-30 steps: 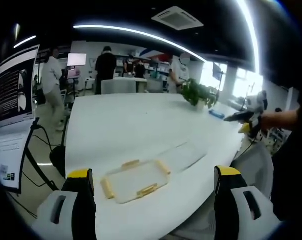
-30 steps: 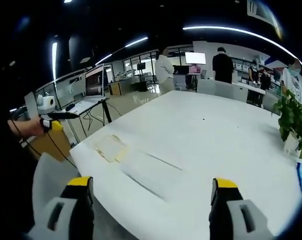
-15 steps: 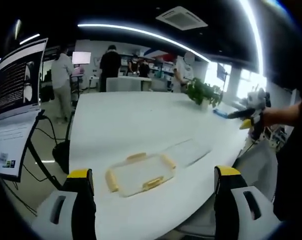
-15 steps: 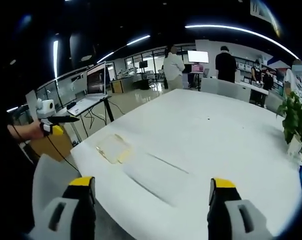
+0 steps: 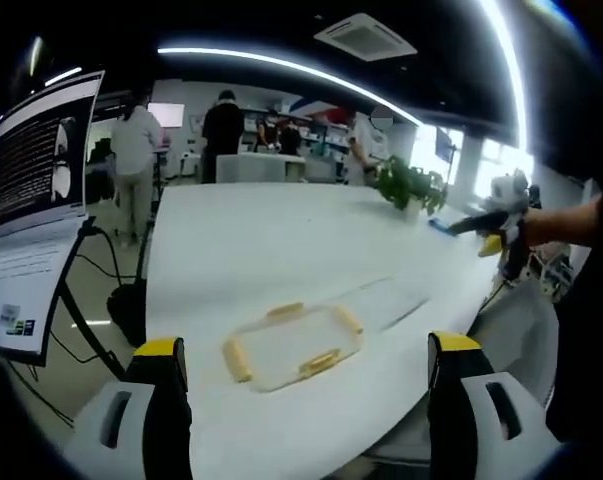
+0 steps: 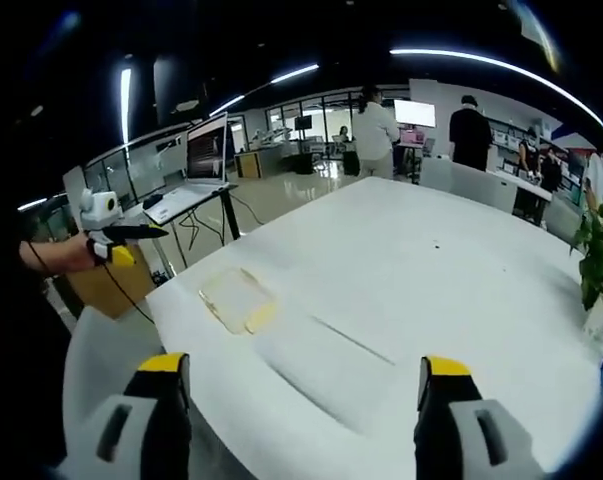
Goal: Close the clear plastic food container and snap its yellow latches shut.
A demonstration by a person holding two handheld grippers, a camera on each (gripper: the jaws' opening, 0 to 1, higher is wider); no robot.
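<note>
On the white table (image 5: 251, 250) lies a clear plastic container piece edged with yellow latches (image 5: 291, 345), with a second clear piece (image 5: 381, 300) right beside it. My left gripper (image 5: 307, 350) hovers short of them, jaws wide apart and holding nothing. In the right gripper view the latched piece (image 6: 238, 298) and the plain clear piece (image 6: 331, 365) lie near the table's edge, and my right gripper (image 6: 302, 364) stands open and bare before them. Each gripper also appears in the other's view, held off the table: right gripper (image 5: 476, 225), left gripper (image 6: 121, 232).
A potted plant (image 5: 406, 185) and a blue object (image 5: 441, 226) sit at the table's far side. A screen on a stand (image 5: 31, 170) is beside the table, a laptop (image 6: 206, 160) on another stand. Several people stand in the room behind.
Both cameras have shifted a little, so the container pieces sit slightly differently in each view. Nothing on the table has moved. People in the background have walked.
</note>
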